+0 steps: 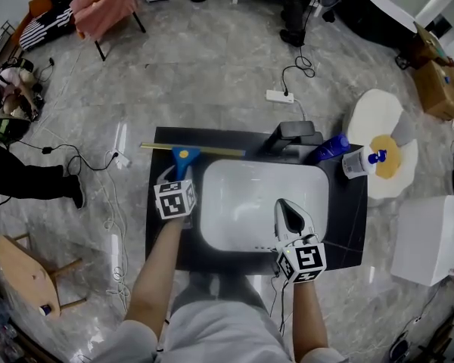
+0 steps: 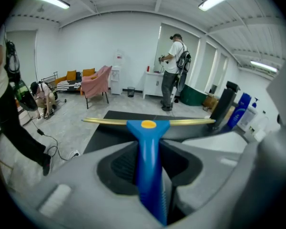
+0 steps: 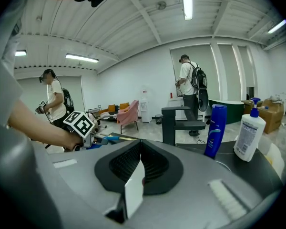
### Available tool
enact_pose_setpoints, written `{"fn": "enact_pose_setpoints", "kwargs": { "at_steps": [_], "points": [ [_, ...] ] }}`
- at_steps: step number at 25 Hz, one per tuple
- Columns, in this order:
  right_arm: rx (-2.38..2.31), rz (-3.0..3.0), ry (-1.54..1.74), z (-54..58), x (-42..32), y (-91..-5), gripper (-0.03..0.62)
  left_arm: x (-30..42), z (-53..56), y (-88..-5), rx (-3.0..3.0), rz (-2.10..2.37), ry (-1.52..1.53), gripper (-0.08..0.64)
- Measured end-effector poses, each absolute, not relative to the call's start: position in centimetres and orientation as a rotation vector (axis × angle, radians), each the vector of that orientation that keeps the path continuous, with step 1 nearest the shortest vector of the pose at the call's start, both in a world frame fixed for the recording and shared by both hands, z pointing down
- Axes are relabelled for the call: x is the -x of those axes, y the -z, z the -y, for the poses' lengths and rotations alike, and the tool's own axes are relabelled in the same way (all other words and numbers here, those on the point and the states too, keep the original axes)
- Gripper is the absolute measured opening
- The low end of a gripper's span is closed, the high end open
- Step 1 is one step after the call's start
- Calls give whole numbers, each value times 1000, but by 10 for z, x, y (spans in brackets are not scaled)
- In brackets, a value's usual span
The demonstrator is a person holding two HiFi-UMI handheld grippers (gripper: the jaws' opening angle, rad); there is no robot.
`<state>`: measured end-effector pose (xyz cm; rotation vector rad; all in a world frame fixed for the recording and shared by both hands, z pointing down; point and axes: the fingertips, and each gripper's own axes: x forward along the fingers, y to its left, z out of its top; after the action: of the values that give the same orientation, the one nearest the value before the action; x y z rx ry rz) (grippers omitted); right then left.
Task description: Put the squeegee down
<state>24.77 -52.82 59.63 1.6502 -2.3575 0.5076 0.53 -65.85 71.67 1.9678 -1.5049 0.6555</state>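
head view hides left gripper (image 1: 180, 181) jaws pinching squeegee (image 1: 185, 154); right gripper (image 1: 290, 216) jaws pressed together.

A white rectangular sink basin (image 1: 242, 203), set in a black countertop (image 1: 346, 210), lies between the left gripper (image 1: 183, 174) and the right gripper (image 1: 287, 205). Beyond the right gripper stand a black angular faucet (image 1: 291, 134), a dark blue plastic bottle (image 1: 331, 148) and a white pump bottle (image 1: 356, 162). Well beyond the left gripper stands a pink-draped chair (image 1: 104, 6).
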Motion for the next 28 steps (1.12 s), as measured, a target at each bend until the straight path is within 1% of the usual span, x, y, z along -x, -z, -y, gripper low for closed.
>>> {"fn": "enact_pose_setpoints", "kwargs": {
  "at_steps": [12, 18, 23, 28],
  "points": [
    [-1675, 2321, -518, 541, -263, -606, 4, -16, 665, -742, -1943, 1464, -732, 133],
    [-1659, 2315, -506, 539, -259, -604, 5, -17, 663, -744, -1954, 1427, -743, 135],
    [-1660, 2315, -499, 534, -252, -599, 4, -13, 657, -737, -2004, 1407, -741, 190],
    [-1664, 2319, -485, 528, -241, -590, 5, -2, 643, -722, -2043, 1400, -730, 207]
  ]
}}
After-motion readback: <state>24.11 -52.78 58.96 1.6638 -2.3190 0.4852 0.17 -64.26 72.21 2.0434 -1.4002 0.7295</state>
